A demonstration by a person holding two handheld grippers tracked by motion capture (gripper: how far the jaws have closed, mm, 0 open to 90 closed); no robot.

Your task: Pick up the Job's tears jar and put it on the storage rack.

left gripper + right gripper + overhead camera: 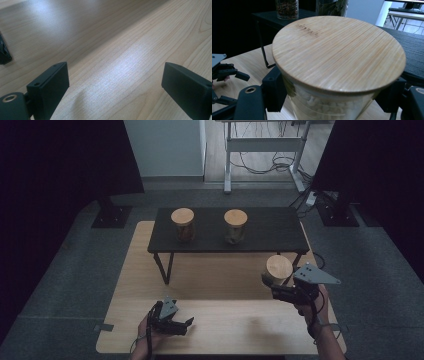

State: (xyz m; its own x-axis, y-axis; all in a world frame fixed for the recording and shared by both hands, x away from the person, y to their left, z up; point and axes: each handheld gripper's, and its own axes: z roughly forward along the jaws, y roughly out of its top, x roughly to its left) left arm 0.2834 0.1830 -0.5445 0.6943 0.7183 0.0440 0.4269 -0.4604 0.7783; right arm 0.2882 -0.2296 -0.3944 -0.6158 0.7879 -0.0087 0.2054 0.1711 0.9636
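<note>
A glass jar (277,270) with a round bamboo lid (337,50) and white pellets inside sits between the jaws of my right gripper (272,286), which is shut on it just below the lid. I hold it at the table's right side, in front of the black shelf's right leg. Whether its base touches the table is hidden. My left gripper (188,324) lies low near the table's front edge, open, with bare wood between its jaws (115,80). The right gripper view also catches this left gripper (227,71) at its left edge.
A low black shelf (270,227) stands across the back of the wooden table (225,325). On it are two more bamboo-lidded jars, one at left (183,224) and one at right (235,225). A desk frame and cables lie on the floor beyond.
</note>
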